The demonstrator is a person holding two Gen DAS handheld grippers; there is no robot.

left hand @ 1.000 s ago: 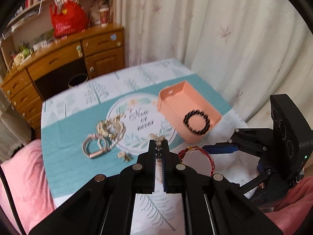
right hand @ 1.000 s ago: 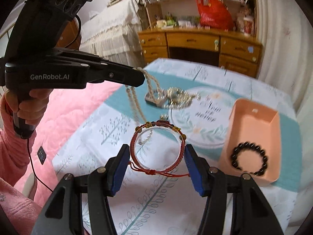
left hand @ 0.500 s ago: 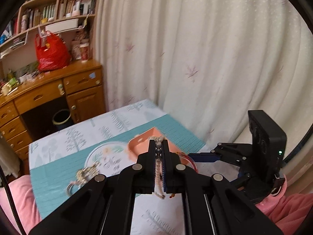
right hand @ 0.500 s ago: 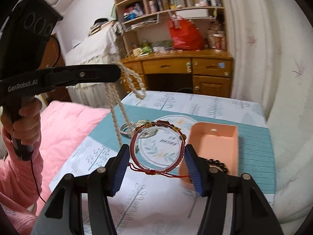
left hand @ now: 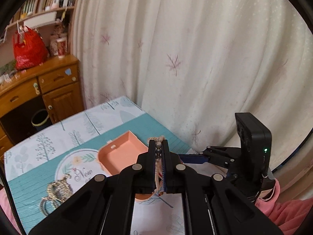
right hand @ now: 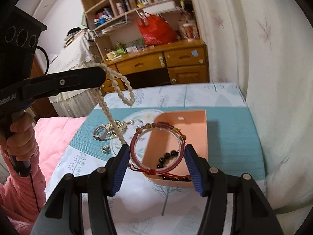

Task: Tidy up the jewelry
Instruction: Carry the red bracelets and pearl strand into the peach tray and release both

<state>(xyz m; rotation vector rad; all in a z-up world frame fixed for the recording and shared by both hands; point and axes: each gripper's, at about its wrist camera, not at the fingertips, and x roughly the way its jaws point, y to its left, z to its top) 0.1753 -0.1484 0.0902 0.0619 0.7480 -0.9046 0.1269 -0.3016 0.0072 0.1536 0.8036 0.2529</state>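
My left gripper (left hand: 158, 146) is shut on a pearl necklace (left hand: 158, 152); in the right wrist view the pearl necklace (right hand: 117, 90) hangs in loops from that gripper (right hand: 101, 74), above the table's left part. My right gripper (right hand: 157, 151) holds a red string bracelet (right hand: 156, 168) on a clear ring, its blue pads pressing both sides, over the near end of the peach tray (right hand: 195, 129). A black bead bracelet (right hand: 168, 156) lies inside the tray. From the left wrist view the peach tray (left hand: 121, 154) sits just beyond my fingers, with the right gripper (left hand: 193, 157) to its right.
A pile of silver and gold jewelry (right hand: 111, 129) lies on the patterned tablecloth (right hand: 230, 137) left of the tray; the same pile (left hand: 56, 192) shows low left in the left wrist view. A curtain (left hand: 195, 58) hangs close behind the table. A wooden desk (right hand: 166, 62) and pink bedding (right hand: 56, 135) surround it.
Both grippers have swung toward the peach tray and risen a little. The red bracelet now hangs over the tray's near end, and the pearl necklace has been carried higher, dangling clear of the cloth.
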